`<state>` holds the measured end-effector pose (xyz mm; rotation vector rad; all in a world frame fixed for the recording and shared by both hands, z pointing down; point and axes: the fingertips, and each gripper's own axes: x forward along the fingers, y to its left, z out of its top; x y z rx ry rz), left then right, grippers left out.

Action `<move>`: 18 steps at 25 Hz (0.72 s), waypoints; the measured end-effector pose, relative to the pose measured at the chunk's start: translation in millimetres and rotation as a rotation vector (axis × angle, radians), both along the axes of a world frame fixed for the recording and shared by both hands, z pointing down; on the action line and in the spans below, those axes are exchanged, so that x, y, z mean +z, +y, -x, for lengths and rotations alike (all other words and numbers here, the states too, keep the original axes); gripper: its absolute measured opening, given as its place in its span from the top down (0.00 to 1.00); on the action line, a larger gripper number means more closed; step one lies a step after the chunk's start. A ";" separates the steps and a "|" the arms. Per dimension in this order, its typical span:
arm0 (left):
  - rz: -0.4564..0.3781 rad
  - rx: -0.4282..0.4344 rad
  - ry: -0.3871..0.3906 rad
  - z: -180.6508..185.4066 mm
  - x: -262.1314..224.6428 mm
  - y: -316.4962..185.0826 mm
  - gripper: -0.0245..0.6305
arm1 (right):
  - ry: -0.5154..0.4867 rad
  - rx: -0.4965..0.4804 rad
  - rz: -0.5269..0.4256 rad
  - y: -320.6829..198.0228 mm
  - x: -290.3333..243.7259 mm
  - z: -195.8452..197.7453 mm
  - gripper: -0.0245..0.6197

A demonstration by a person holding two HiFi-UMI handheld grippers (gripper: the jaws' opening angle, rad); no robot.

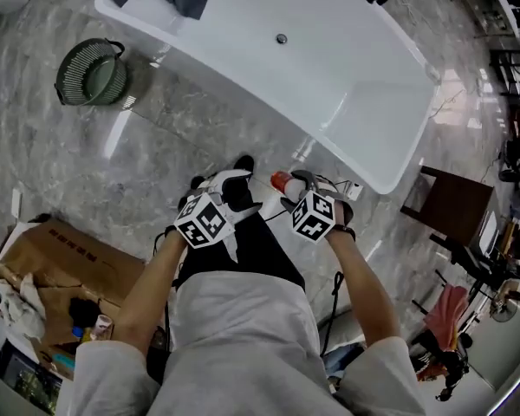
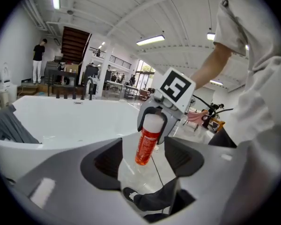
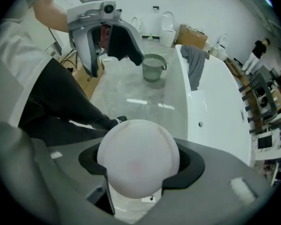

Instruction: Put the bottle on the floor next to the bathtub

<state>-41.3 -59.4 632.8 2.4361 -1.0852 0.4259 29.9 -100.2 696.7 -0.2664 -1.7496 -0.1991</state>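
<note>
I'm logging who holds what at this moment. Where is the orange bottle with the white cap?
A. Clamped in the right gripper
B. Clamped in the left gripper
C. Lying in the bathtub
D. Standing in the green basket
A: the right gripper has its jaws shut on the bottle at the white cap, off the floor, while the left gripper is open and empty.

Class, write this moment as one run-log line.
right claw: shut on orange bottle | left claw: open, empty | stage: held above floor beside bathtub

White shirt (image 1: 243, 336), black trousers (image 1: 260, 251); marker cubes (image 1: 204, 221) top left gripper (image 2: 143, 161) and right gripper (image 3: 138, 172).
</note>
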 end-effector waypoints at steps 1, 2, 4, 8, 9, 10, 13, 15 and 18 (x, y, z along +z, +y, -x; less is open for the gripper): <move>0.007 -0.014 0.011 -0.3 2.0 -2.2 0.45 | 0.002 0.030 -0.001 -7.8 7.8 -2.3 0.51; 0.015 -0.028 0.021 0.5 4.8 -3.6 0.45 | 0.003 0.058 -0.002 -15.1 15.8 -2.6 0.51; 0.031 -0.058 0.037 5.1 12.2 -6.0 0.45 | 0.001 0.108 -0.001 -27.9 32.3 1.1 0.51; 0.064 -0.108 0.056 13.4 34.5 -16.1 0.45 | 0.005 0.170 -0.003 -52.7 68.3 6.4 0.51; 0.071 -0.113 0.058 14.1 41.1 -18.1 0.46 | 0.014 0.181 -0.005 -58.0 78.8 6.2 0.51; 0.079 -0.117 0.060 14.4 47.6 -19.4 0.47 | 0.023 0.195 -0.008 -62.5 89.3 5.8 0.51; 0.097 -0.125 0.063 14.4 64.9 -22.0 0.48 | 0.042 0.258 -0.015 -73.1 118.7 3.4 0.51; 0.106 -0.140 0.067 14.7 73.5 -24.5 0.48 | 0.046 0.312 -0.013 -79.9 134.7 -0.5 0.51; 0.121 -0.184 0.075 17.0 88.9 -25.8 0.48 | 0.047 0.388 -0.007 -88.6 159.7 -7.6 0.51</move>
